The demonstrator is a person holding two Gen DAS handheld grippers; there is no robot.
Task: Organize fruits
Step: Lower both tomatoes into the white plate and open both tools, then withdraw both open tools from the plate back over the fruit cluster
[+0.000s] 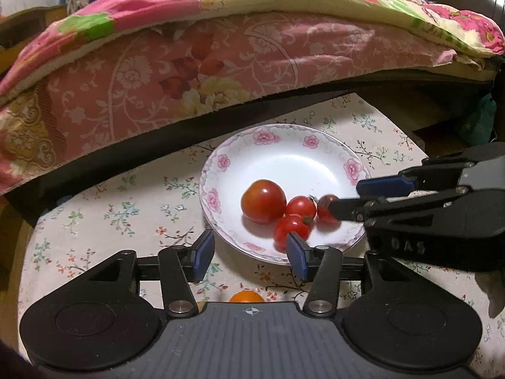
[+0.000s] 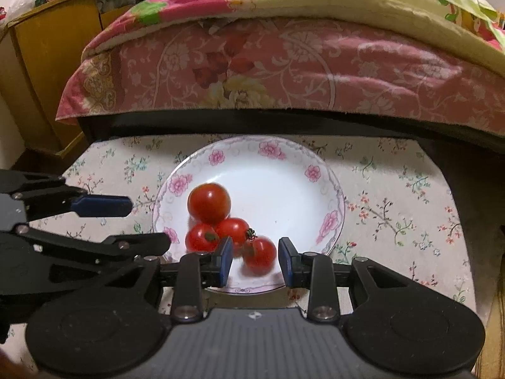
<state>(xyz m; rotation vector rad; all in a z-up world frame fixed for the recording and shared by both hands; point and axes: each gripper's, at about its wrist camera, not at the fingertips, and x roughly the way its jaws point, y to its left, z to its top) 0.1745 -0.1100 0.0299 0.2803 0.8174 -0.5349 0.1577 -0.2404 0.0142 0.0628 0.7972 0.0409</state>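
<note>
A white plate (image 1: 284,154) (image 2: 268,189) with pink flowers on its rim sits on the flowered tablecloth. In it lie a large red tomato (image 1: 263,200) (image 2: 209,202) and three cherry tomatoes, bunched together. My left gripper (image 1: 249,252) (image 2: 150,224) is open over the plate's near rim, and one cherry tomato (image 1: 292,230) (image 2: 202,237) lies just past its right finger. My right gripper (image 2: 255,259) (image 1: 344,198) reaches in from the other side. A blurred cherry tomato (image 2: 258,254) (image 1: 326,208) lies between its pads with small gaps on both sides. An orange fruit (image 1: 246,297) peeks out under the left gripper.
A bed with a pink floral quilt (image 1: 221,63) (image 2: 315,63) overhangs the small table's far edge just behind the plate. A wooden cabinet (image 2: 47,63) stands at the far left. The tablecloth (image 2: 394,205) continues on both sides of the plate.
</note>
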